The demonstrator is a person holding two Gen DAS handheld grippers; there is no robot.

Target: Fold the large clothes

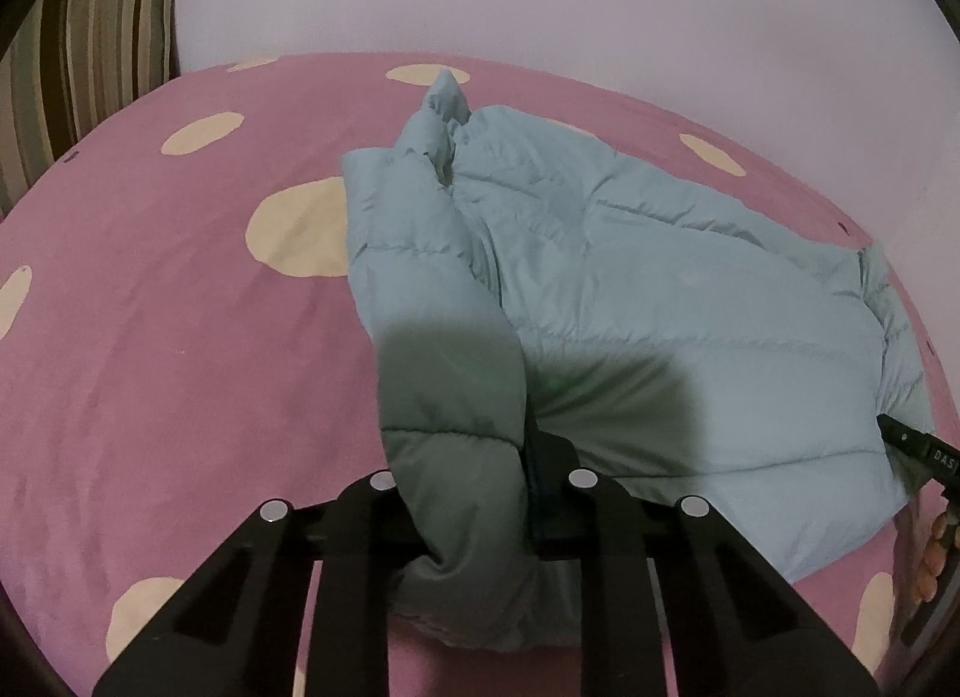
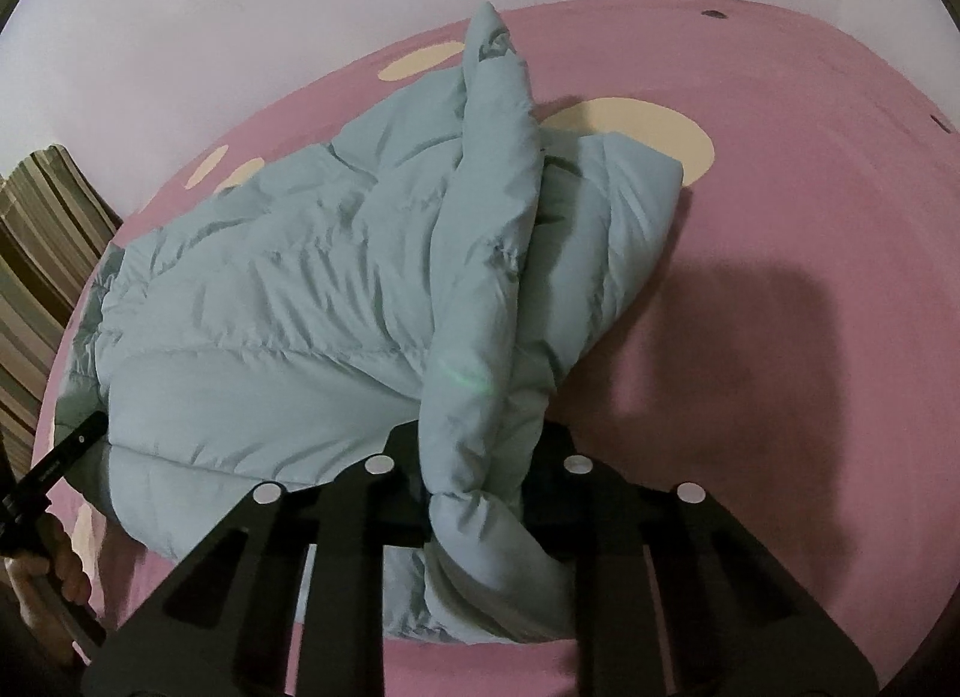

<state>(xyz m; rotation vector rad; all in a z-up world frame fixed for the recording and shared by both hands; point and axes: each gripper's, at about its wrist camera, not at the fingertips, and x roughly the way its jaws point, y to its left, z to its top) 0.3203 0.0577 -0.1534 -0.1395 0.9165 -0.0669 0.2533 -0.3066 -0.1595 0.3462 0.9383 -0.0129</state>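
Pink bedspread (image 1: 150, 337) with cream spots, pale blue puffer jacket (image 1: 660, 289) spread across it, left gripper (image 1: 474, 493) clenched on one sleeve, right gripper (image 2: 480, 475) clenched on another bunched fold, both at the near edge.

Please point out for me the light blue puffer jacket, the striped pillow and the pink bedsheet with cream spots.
puffer jacket (image 1: 660, 301): left wrist view, on the flat quilted body.
striped pillow (image 1: 102, 49): left wrist view, on its striped front.
pink bedsheet (image 2: 810, 217): right wrist view, on a bare pink part right of the jacket.
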